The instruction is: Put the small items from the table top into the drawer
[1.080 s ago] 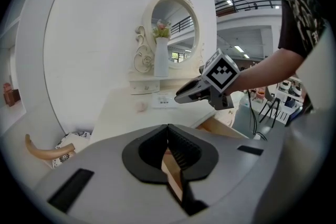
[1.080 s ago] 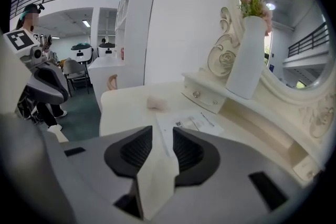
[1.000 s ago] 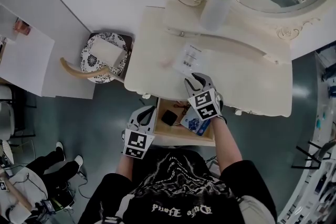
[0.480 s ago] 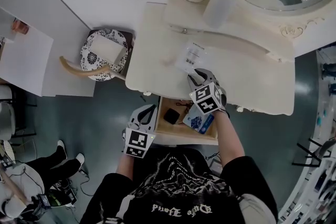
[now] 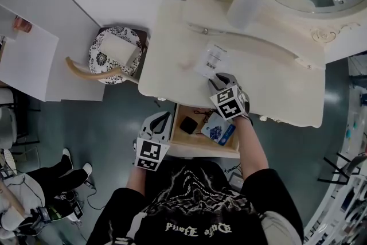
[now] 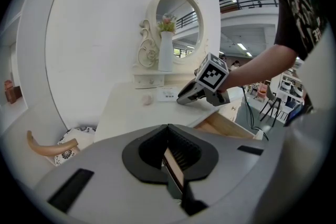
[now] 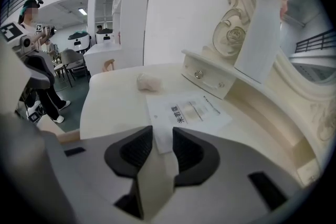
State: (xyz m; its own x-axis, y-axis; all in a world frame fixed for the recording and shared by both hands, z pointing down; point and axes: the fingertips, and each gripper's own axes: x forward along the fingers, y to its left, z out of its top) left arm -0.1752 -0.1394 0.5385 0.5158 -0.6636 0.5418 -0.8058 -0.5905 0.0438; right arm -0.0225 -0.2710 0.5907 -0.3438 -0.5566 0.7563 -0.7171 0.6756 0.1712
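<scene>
Cream dressing table (image 5: 275, 89) in the head view, with the wooden drawer (image 5: 198, 143) pulled open under its front edge and a black pouch-ish thing (image 5: 188, 124) and a blue packet (image 5: 221, 130) lying inside. The right gripper (image 5: 217, 82) is over the table top with its tips at the near corner of a white printed sheet (image 5: 211, 60). A small pink lump (image 5: 185, 67) sits on the top just left of that sheet. The left gripper (image 5: 161, 121) hangs by the drawer's left side. Left gripper view: its jaws are pinched together, gripping nothing I can make out. Right gripper view: jaws spread apart, straddling the sheet's near corner without squeezing it. The sheet's lying flat, with the pink lump beyond it.
</scene>
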